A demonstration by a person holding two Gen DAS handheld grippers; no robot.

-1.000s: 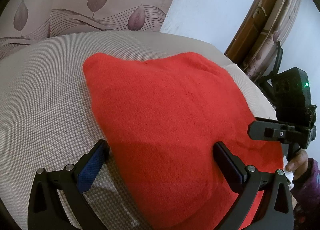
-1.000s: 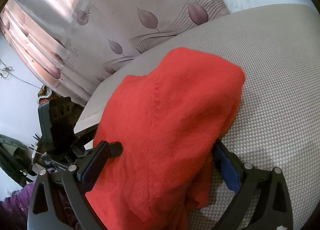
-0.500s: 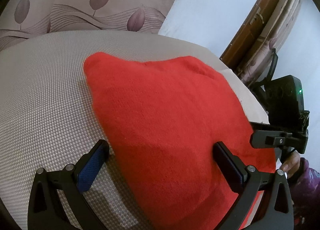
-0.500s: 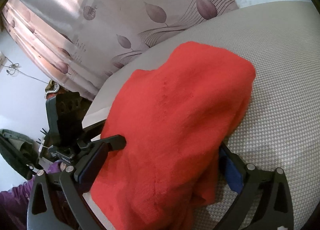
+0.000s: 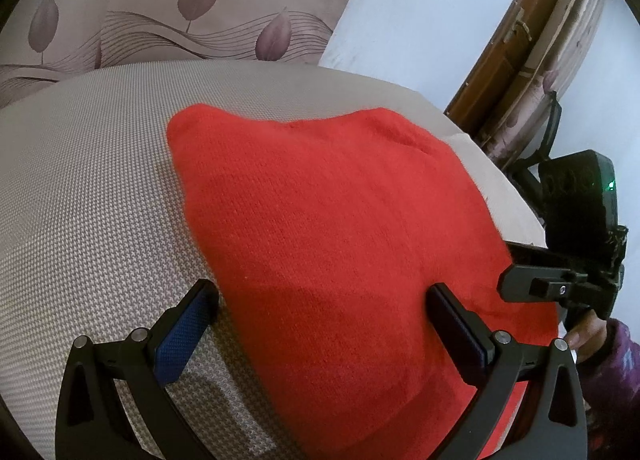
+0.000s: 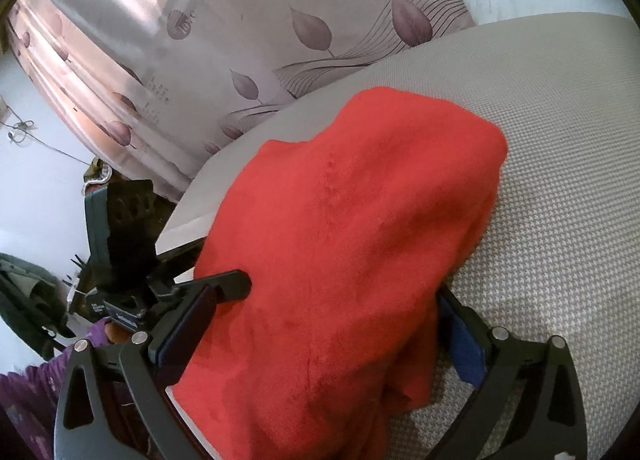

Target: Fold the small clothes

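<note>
- While both hand-held grippers stand wide open over the red knit [image 5: 332,244], nothing pins it, so a careless close could pinch only the top layer and drag the fold apart.
- The knit lies folded on the grey woven counter [image 5: 92,188], its near edge hanging off the counter's rim toward 6 o'clock in the right wrist view; a small tug that way could likely pull it off.
- The left hand-held gripper [image 5: 320,328] straddles the knit's near left edge: its blue pad [image 5: 182,336] is over bare counter at 8 o'clock, the other finger over cloth at 4 o'clock. Closing here may bunch the edge rather than lift it cleanly.
- The right hand-held gripper [image 6: 320,336] has its jaws spread either side of the knit; the blue pad [image 6: 460,344] at 4 o'clock sits partly under a loose flap, which could snag.
- Hidden: the knit's near hem, cut off at the bottom of both views, and whatever layers lie beneath the top one.
- I cannot tell whether any finger touches the cloth.
- The garment's kind is unclear; a faint seam [image 6: 332,196] is the only detail.
</note>
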